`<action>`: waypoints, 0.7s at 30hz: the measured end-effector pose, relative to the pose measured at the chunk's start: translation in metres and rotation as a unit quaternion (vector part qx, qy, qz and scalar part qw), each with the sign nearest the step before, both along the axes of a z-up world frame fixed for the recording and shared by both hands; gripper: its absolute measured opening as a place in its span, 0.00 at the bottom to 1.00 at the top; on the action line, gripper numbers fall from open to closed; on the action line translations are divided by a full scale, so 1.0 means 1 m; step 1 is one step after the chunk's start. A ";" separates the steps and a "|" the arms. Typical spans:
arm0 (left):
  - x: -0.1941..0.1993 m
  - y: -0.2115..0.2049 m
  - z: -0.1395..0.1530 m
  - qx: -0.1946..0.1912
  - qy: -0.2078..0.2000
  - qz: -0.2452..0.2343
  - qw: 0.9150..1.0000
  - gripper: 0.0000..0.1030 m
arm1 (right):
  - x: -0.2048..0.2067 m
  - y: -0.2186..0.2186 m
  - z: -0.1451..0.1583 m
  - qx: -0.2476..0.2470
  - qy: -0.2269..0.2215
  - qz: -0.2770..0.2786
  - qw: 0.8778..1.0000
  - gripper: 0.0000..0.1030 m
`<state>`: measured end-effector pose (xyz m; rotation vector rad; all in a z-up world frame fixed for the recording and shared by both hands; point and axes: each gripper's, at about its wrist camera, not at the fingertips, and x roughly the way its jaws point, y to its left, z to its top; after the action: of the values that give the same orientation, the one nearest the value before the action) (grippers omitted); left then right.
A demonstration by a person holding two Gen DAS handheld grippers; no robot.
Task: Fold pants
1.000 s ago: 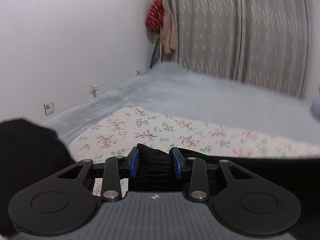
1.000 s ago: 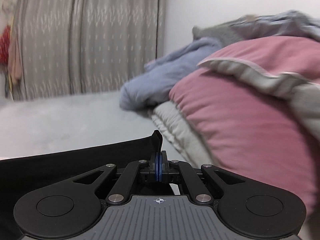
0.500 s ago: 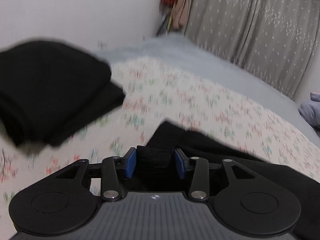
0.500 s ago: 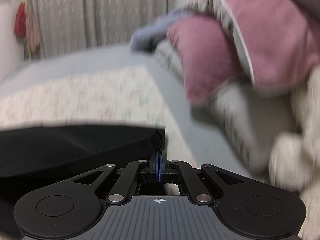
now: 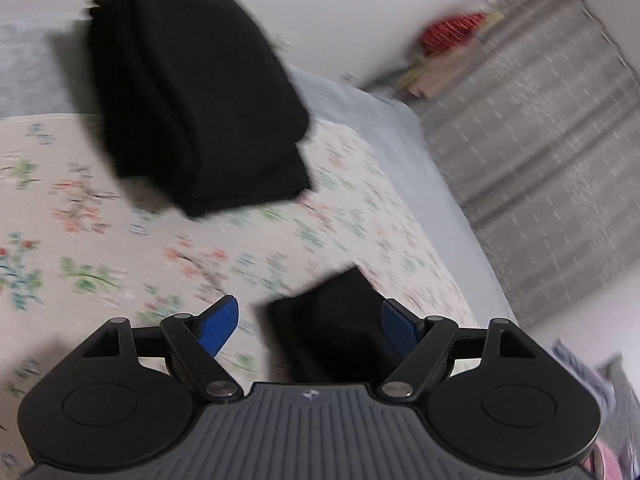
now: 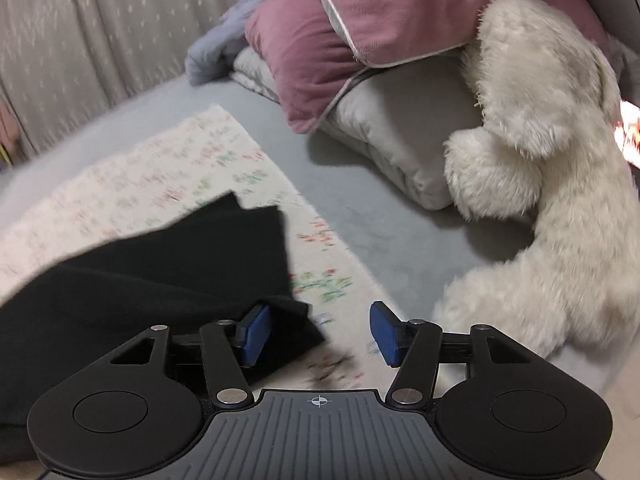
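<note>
Much of the floral sheet (image 5: 120, 220) is smeared by blur, so its little flowers read only as pink and green dabs, and the lower part of the black pants (image 6: 160, 272) is hidden behind the gripper bodies in both views. The pants lie on that sheet, soft matte cloth with no sheen. Beyond them sits a folded black stack (image 5: 200, 92), thick and square-edged, its layers hard to count.

The left gripper (image 5: 308, 324) tilts downward and is rolled to one side; its jaws have just been opening and stand wide, a corner of the pants between them against the right pad only. The right gripper (image 6: 320, 332) also points down, its jaws just opened, a pants corner loose by its left pad. To the right lie pink pillows (image 6: 320, 60) and a shaggy white plush toy (image 6: 540, 140).
</note>
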<state>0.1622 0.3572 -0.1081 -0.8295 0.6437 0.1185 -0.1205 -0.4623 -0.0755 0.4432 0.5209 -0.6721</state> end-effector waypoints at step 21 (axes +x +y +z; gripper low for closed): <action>0.040 -0.061 -0.010 0.041 0.002 -0.020 0.999 0.06 | 0.041 -0.001 0.023 0.045 -0.147 -0.007 0.988 0.00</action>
<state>0.2023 0.2961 -0.1180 -0.7373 0.6542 0.1084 -0.0797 -0.4629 -0.0522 0.6209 0.2692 -0.5854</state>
